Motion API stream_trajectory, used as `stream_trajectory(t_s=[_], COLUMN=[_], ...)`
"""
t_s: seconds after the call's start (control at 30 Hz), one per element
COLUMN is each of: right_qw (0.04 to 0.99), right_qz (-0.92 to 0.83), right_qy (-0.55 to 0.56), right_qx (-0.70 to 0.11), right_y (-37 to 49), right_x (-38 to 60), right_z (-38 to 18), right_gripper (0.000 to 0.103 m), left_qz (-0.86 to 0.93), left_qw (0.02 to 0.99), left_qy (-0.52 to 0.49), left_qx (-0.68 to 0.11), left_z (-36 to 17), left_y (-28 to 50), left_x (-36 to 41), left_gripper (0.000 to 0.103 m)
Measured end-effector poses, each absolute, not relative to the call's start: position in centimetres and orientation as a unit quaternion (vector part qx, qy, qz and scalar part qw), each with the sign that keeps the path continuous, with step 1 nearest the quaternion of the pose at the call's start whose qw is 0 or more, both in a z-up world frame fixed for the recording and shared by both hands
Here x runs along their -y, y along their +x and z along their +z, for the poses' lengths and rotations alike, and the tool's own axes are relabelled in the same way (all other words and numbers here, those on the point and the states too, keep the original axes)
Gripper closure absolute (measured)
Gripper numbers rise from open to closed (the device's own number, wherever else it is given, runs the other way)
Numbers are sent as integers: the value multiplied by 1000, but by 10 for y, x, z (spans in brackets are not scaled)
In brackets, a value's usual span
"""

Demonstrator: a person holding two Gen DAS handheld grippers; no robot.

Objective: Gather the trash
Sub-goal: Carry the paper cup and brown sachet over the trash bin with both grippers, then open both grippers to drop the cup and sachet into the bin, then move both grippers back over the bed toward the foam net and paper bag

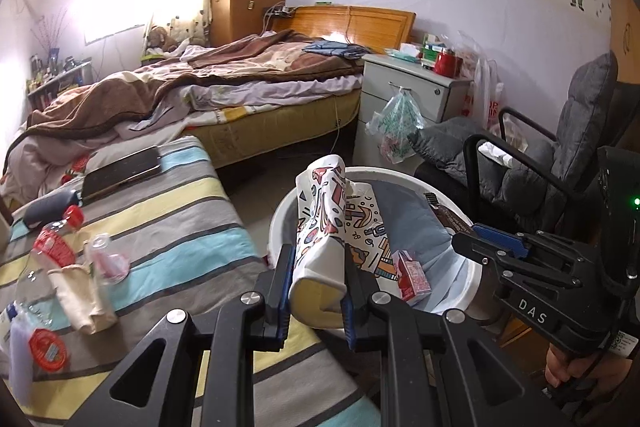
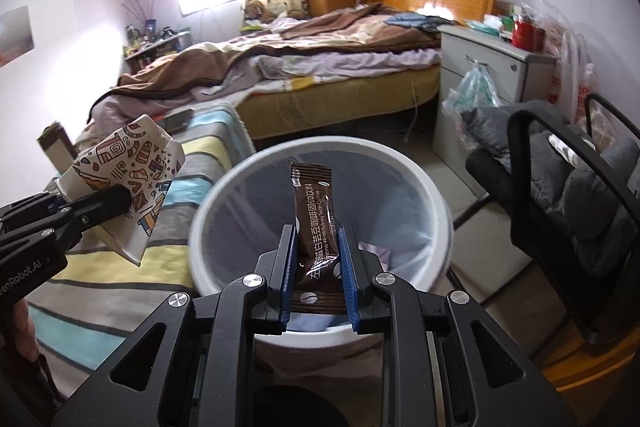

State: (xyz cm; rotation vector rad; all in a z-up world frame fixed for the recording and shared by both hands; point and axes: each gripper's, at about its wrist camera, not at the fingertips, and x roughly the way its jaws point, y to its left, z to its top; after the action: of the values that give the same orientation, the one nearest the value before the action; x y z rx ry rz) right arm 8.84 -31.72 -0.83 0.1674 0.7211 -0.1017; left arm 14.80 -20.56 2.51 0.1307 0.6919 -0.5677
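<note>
Left wrist view: the left gripper (image 1: 318, 283) is clamped on a crushed white paper cup printed with coloured cartoon drawings (image 1: 320, 227), held at the near left rim of a round white plastic waste bin with a grey liner (image 1: 404, 174). Inside the bin lies a small red and white drink carton (image 1: 412, 277) against the liner on the near side. The right gripper (image 1: 466, 239) enters from the right over the bin's rim; the tip of a dark brown sachet (image 1: 450, 219) shows at its jaws. On the striped cloth surface (image 1: 180, 227) to the left lie a clear plastic bottle with a red cap and label (image 1: 56, 243), a flattened beige paper cup (image 1: 86, 297) and a small clear bottle (image 1: 106, 259).

Right wrist view: the right gripper (image 2: 318, 267) is closed on the dark brown coffee sachet with white lettering (image 2: 316, 223), upright over the near part of the bin's (image 2: 320, 147) opening. Little of the bin's contents shows here beyond pale scraps near the bottom. The left gripper (image 2: 116, 203) holds the printed cup (image 2: 132, 167) to the left of the bin, over the striped surface (image 2: 120, 275).
</note>
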Motion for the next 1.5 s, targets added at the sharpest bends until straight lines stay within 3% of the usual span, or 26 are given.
stream_trajectory(t_s=[0.57,0.63,0.7,0.73,0.83,1.43,1.5], right_qw=[914,912,912,912,913,926,927], right_qz=[-77,-78,-76,-76,-80,-67,-63], right_qy=[63,66,66,65,63,62,66], right_qx=[-393,-398,-397,-398,-395,-367,-365], right_y=[107,107,107,107,105,98,98], right_x=[335,337,337,337,335,310,308], right_z=[-28,-29,-29,-29,-28,-9,-8], right_gripper=[79,79,78,78,68,66,55], left_qz=[-287,-290,-294,-297,-297,-259,-253], left_qw=[885,884,883,883,885,906,909], left_qy=[64,64,59,57,52,33,31], left_qx=[-360,-361,-361,-359,-355,-335,-331], left_z=[-1,-1,-1,0,3,24,27], left_y=[177,177,177,176,175,153,150], left_x=[234,233,232,231,230,174,165], left_gripper=[82,76,53,51,51,51,51])
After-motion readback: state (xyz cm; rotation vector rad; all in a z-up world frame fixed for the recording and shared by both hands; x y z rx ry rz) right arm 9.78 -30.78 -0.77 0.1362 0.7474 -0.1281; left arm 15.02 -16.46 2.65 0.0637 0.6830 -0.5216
